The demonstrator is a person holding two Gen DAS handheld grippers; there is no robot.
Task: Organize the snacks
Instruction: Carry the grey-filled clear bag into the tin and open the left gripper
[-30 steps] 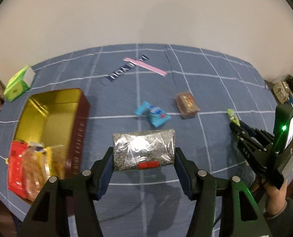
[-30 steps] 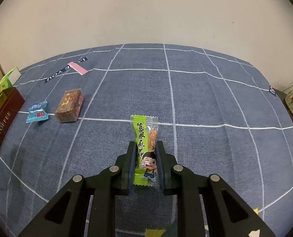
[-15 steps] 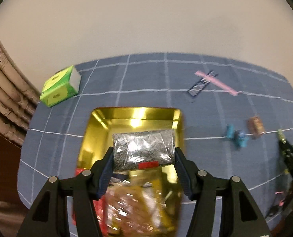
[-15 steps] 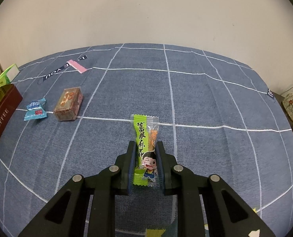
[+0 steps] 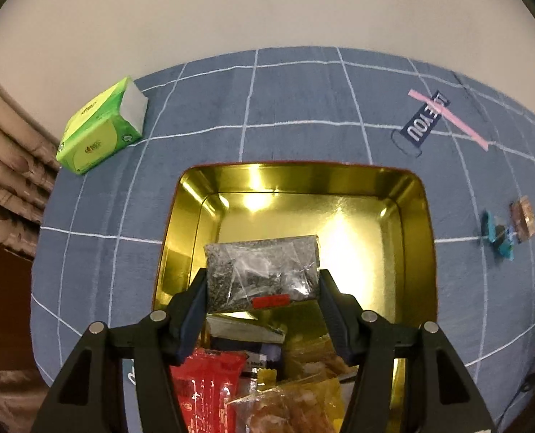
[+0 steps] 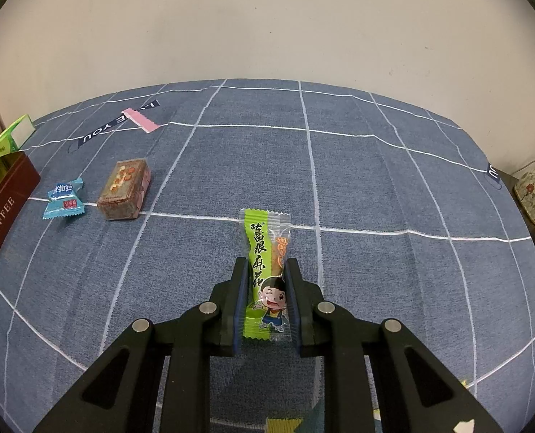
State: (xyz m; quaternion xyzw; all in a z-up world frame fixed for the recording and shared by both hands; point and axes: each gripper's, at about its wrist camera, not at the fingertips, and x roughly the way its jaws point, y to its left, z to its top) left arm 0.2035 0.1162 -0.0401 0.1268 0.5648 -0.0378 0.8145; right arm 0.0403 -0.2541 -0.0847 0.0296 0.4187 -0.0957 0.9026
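I am holding my left tongs [image 5: 263, 281] pointed steeply down over the gold tin [image 5: 417, 223], which I take as the landmark for everything here. The left tongs are standing about half wide and gripping a clear packet of dark seeds [image 5: 262, 272] by its two short ends, the pads pressing on it. The packet is hanging above the bare far half of the tin's floor, not touching it. Below the packet, at the near end of the tin, other snacks are lying piled: a red packet [image 5: 204, 386] and an amber bag [image 5: 296, 400] among them.

Left of the tin and farther back, a green tissue box [image 5: 99, 128] is resting on the blue checked cloth [image 5: 292, 108] that covers the desk. Right of the tin, well apart from it, a blue candy [image 6: 63, 199] and a brown wrapped cake [image 6: 125, 189] are lying close beside each other. Behind them a pink strip [image 6: 141, 119] is crossing a dark printed label [image 6: 117, 122] on the cloth.

Farthest right of the tin, my right tongs [image 6: 266, 283] are closed narrow on a green snack stick [image 6: 265, 252], clamping its lower half, the wrapper's top end sticking out past the fingertips above the cloth.
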